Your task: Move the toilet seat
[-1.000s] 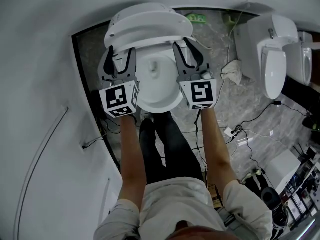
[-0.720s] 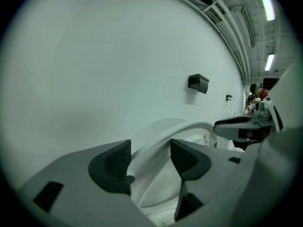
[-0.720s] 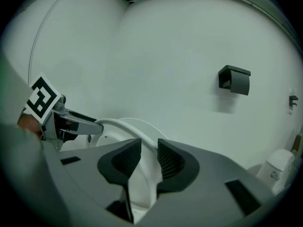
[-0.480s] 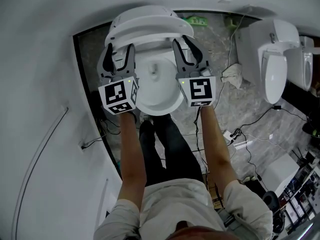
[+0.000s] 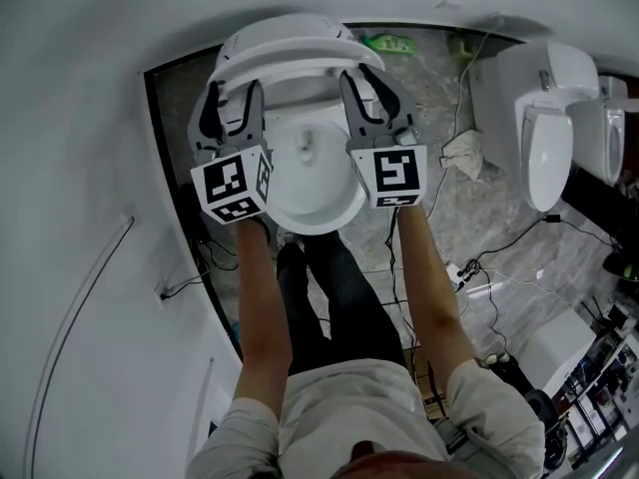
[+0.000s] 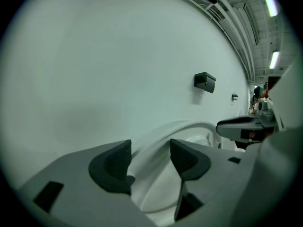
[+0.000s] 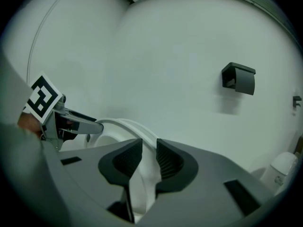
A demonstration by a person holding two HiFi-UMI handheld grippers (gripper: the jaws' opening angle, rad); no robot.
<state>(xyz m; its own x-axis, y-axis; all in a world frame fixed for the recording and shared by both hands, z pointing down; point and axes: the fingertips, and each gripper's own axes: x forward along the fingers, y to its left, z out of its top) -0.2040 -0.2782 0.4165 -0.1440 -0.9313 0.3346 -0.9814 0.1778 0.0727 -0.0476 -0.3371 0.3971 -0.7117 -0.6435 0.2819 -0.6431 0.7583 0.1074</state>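
The white toilet seat (image 5: pixel 290 53) stands tilted up over the bowl (image 5: pixel 312 193), with the lid behind it. My left gripper (image 5: pixel 232 98) straddles the seat's left rim and my right gripper (image 5: pixel 374 93) its right rim. In the left gripper view the curved white rim (image 6: pixel 184 126) runs between the dark pads of the left gripper (image 6: pixel 150 160), which stand fairly wide. In the right gripper view the pads of the right gripper (image 7: pixel 149 160) stand close together with the thin rim (image 7: pixel 128 125) pinched between them. The other gripper (image 7: pixel 71 122) shows across the seat.
A white wall (image 5: pixel 80 168) runs close on the left. Another white toilet (image 5: pixel 544 118) stands at the right, with a crumpled cloth (image 5: pixel 461 146) and cables (image 5: pixel 479 267) on the marble floor. A dark paper holder (image 7: pixel 239 78) hangs on the wall ahead.
Both grippers have moved away from me toward the back of the toilet, and the seat between them has tipped further up.
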